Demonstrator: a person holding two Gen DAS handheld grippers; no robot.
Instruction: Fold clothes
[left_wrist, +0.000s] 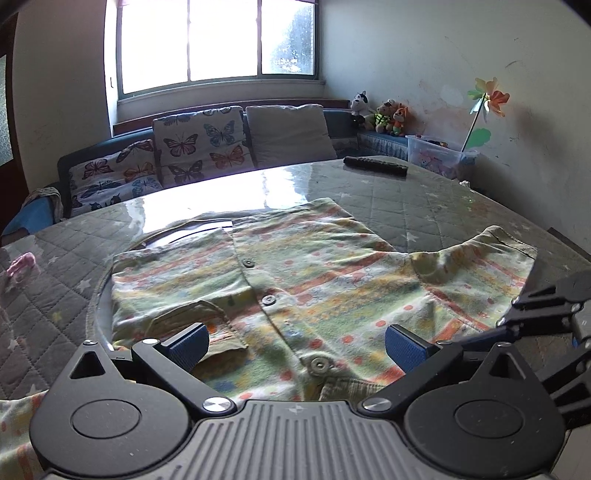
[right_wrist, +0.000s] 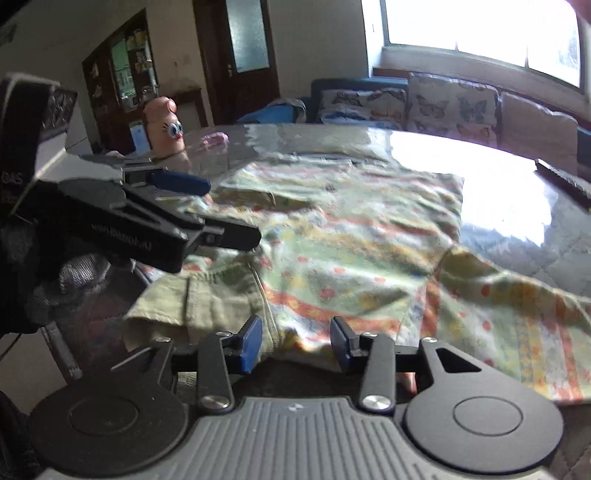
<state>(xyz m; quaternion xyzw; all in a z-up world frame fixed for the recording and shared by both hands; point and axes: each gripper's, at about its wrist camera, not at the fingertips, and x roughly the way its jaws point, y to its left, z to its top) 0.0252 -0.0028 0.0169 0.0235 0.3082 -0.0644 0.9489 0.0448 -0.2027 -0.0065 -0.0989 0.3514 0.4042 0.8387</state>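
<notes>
Jaws of both the left gripper (left_wrist: 295, 345) and right gripper (right_wrist: 295, 343) spread apart, empty, above patterned shirt (left_wrist: 314, 273) on table (left_wrist: 424, 199); no legible writing.

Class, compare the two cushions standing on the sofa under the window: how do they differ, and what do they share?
The left cushion carries a bright butterfly print; the right cushion is plain beige. The left one stands fairly straight, while the right one leans and sags a little. Both are squarish and propped against the sofa back.

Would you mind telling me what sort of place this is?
Probably a home living room: a sofa with butterfly-print cushions below a large window, and small plush toys in the corner.
</notes>
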